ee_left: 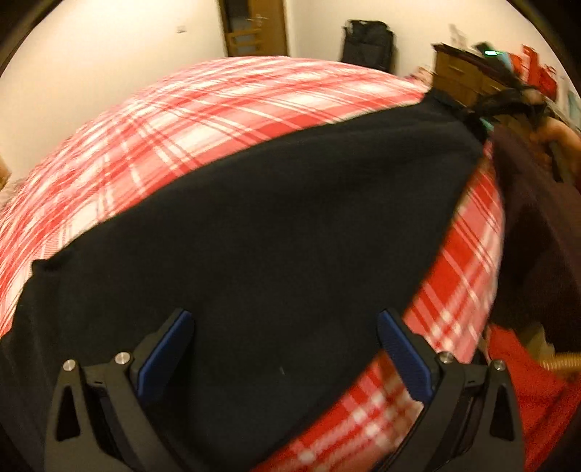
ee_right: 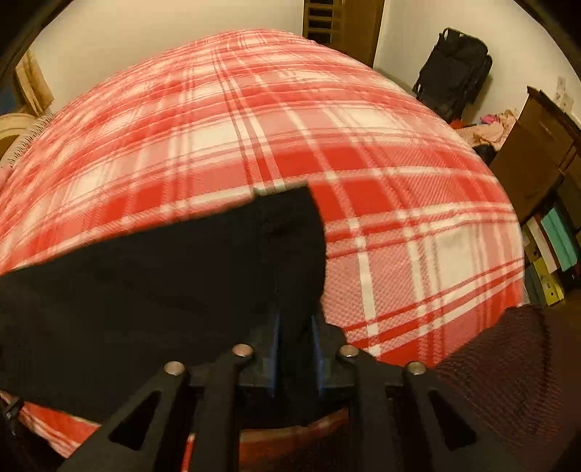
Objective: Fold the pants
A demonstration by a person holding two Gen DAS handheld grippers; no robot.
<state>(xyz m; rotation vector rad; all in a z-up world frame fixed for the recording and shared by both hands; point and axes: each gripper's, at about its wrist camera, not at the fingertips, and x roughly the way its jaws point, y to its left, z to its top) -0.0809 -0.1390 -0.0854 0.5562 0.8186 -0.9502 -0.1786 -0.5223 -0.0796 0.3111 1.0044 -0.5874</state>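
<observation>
1. Surface: a red-and-white plaid blanket point(ee_right: 276, 119) is covering a bed and is filling most of both views beyond the jaws.
2. Room: pale walls are showing past the bed; a black bag point(ee_right: 454, 69) is standing against the far wall, a wooden door point(ee_left: 254, 25) is showing behind the bed, and a brown cabinet point(ee_right: 533, 156) with coloured binders point(ee_right: 548, 250) below it is standing off to the right of the right jaws.
3. Left gripper point(ee_left: 285, 339): its jaws are standing wide apart, with nothing pressed between the blue pads; the black pants point(ee_left: 272, 225) are lying under and ahead of them.
4. Right gripper point(ee_right: 296, 339): its jaws are standing narrow, pinching an edge of the pants point(ee_right: 163, 272), which are spreading left from the pads.
5. Pants: plain black, soft, matte; they are stretching flat across the blanket, one squared corner showing ahead of the right jaws.
</observation>
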